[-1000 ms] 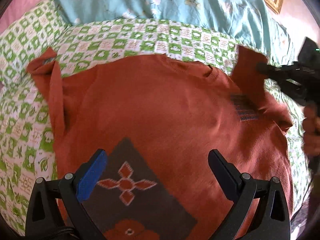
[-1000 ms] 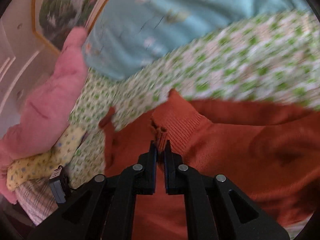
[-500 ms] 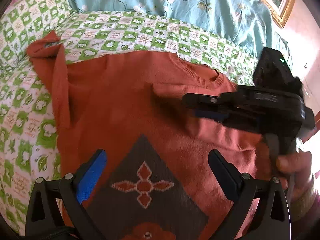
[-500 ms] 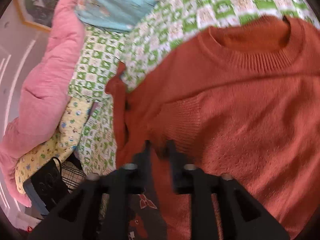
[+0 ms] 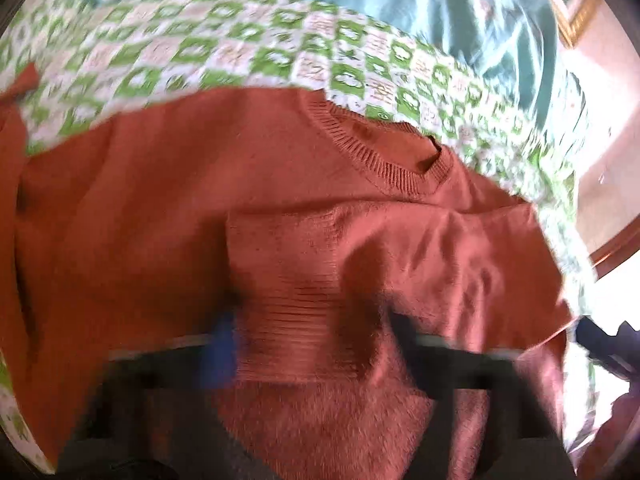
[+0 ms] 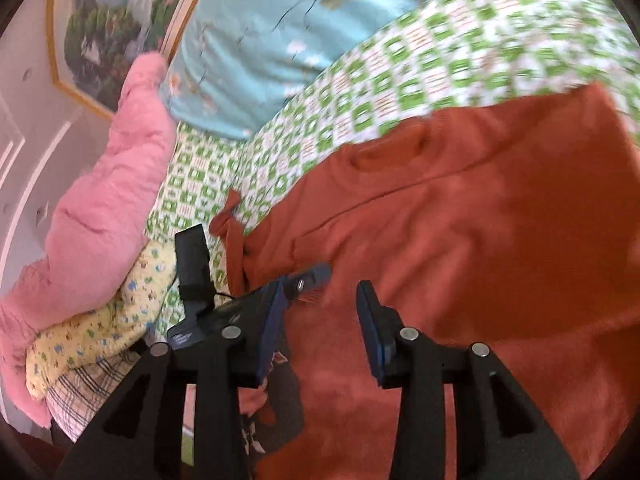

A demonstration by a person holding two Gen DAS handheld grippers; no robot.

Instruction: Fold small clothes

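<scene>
Now the right gripper (image 6: 320, 320) stands apart over the orange sweater (image 6: 480, 240); ahead-left, the left gripper (image 6: 308, 276), just closed, pinches its sleeve cuff (image 5: 288, 312).

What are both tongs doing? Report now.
Left tongs: closed against the orange sweater; grip cannot be told.
Right tongs: open, just opened, holding nothing.

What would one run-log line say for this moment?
sweater flat on checked bedspread | sleeve cuff folded onto chest | left gripper shut at cuff | right gripper jaws just opened, nothing between
</scene>
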